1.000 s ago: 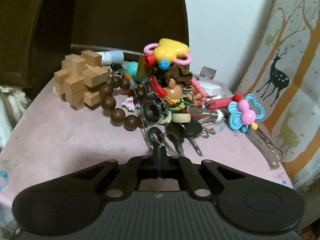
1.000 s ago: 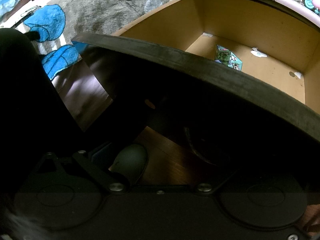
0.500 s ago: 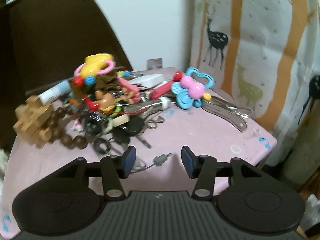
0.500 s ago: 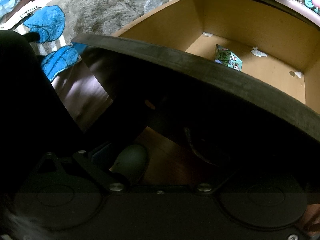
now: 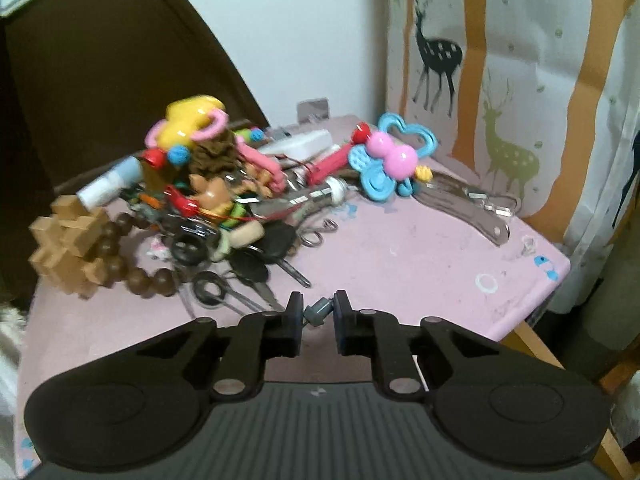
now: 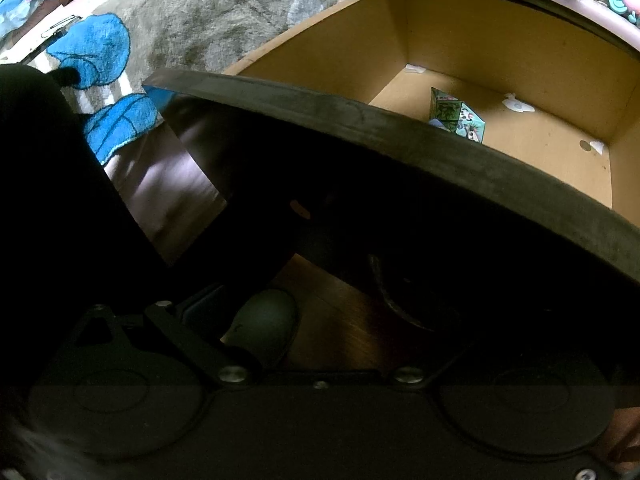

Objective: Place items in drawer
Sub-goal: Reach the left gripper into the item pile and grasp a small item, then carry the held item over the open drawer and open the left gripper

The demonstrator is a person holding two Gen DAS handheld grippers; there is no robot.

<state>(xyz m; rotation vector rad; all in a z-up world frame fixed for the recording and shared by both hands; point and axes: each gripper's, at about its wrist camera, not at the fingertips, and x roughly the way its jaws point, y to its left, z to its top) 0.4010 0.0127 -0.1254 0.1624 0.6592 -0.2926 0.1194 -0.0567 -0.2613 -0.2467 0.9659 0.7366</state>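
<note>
A small grey plug [image 5: 319,309] sits between the fingertips of the left gripper [image 5: 318,307], low over the near edge of the pink tabletop [image 5: 420,256]. The jaws are narrowed around it with a sliver of gap on each side; firm contact cannot be confirmed. A thin wire trails from the plug, its far end lost behind the left finger.

Beyond the plug lies the clutter pile: black keys [image 5: 256,268] nearest, a brown bead string [image 5: 136,276] and a wooden puzzle [image 5: 66,250] to its left, a yellow rattle [image 5: 188,124] at the back, a blue-and-pink teether [image 5: 386,164] to its right. The pile is motion-blurred, and its smaller pieces cannot be told apart.

In the right wrist view the drawer [image 6: 560,60] stands open, tan inside, holding a small green printed box [image 6: 456,114] partly cut off by the dark front panel [image 6: 400,148]. The right gripper's fingers are lost in shadow below that panel; its opening cannot be judged. A blue-and-grey rug [image 6: 120,52] lies to the left of the drawer.
</note>
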